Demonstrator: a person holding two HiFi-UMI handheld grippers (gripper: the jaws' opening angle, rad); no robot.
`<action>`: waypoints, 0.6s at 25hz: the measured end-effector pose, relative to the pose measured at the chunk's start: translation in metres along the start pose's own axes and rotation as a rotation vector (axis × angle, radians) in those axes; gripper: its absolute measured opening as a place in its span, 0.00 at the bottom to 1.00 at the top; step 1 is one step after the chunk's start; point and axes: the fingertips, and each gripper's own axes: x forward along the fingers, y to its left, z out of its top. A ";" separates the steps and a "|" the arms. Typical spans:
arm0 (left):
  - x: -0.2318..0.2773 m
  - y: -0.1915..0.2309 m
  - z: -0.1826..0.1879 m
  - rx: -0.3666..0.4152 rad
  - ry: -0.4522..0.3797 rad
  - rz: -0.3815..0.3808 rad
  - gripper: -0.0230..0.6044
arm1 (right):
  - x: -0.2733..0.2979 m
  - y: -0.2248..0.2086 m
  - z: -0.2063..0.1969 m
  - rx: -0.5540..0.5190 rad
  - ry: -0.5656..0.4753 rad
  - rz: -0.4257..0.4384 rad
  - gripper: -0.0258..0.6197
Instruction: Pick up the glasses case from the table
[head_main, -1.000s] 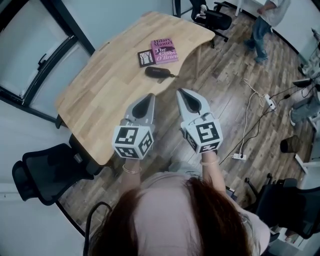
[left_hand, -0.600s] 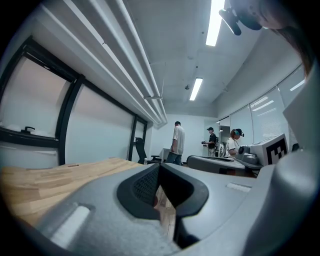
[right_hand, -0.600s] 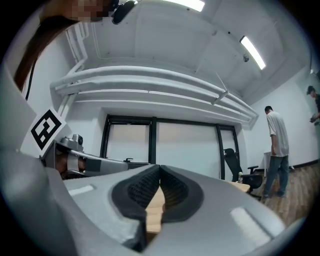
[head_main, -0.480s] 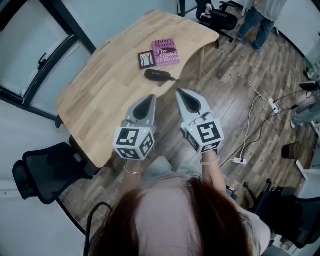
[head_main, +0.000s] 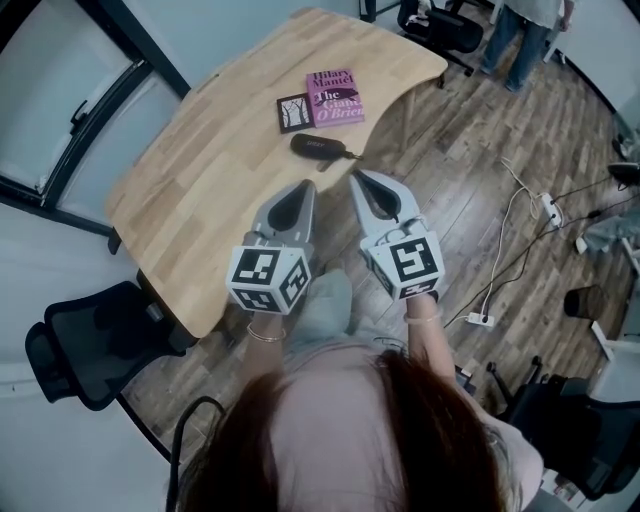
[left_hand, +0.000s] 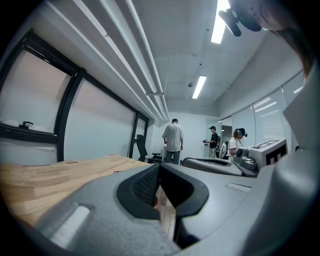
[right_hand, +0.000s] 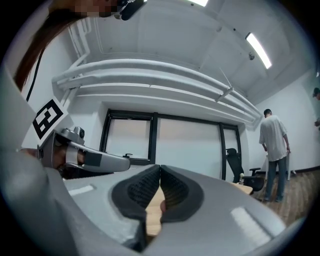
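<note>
The dark glasses case lies on the wooden table near its right edge, in front of a pink book. My left gripper hangs above the table's near edge, short of the case, its jaws shut with nothing between them. My right gripper floats beside it over the floor, also shut and empty, its tip just below and right of the case. In both gripper views the black pads meet, and only table wood shows in the gap beneath them.
A small dark card lies left of the pink book. A black office chair stands at the table's near left corner. Cables and a power strip trail over the wood floor at right. A person stands past the table's far end.
Both grippers have moved forward together toward the case, which now lies closer to their tips. The person at the far right has shifted position.
</note>
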 end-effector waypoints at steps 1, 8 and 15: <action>0.004 0.005 0.001 0.001 -0.001 -0.001 0.05 | 0.005 -0.003 -0.001 -0.002 0.003 -0.001 0.05; 0.038 0.038 0.006 0.000 -0.001 0.001 0.05 | 0.046 -0.018 -0.014 0.001 0.039 0.016 0.06; 0.066 0.067 0.012 -0.002 0.006 -0.011 0.05 | 0.087 -0.027 -0.023 0.002 0.063 0.031 0.07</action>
